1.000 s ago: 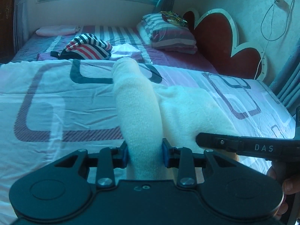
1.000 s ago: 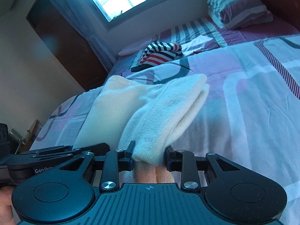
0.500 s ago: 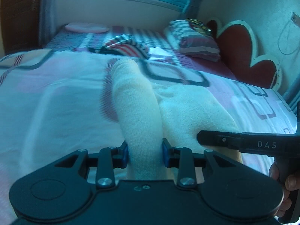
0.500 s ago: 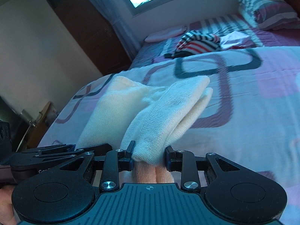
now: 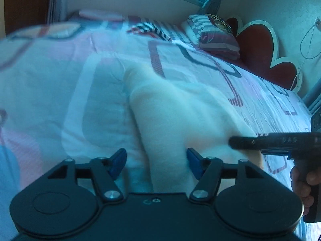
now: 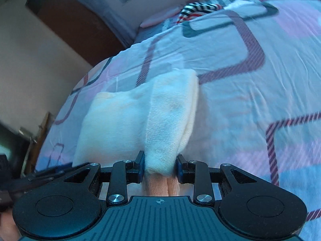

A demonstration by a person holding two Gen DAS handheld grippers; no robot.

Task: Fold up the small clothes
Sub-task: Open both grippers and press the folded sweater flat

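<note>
Cream garment spread folded on the patterned bedspread, near edge of the bed. Left gripper spread wide, blue pads clear of the cloth between them, gripping nothing. Right gripper pinched tight on a bunched fold of the garment. Far off, a striped garment beside the pillows.

The folded cloth lies on the bed, striped garment well behind it (pillows further right)
</note>
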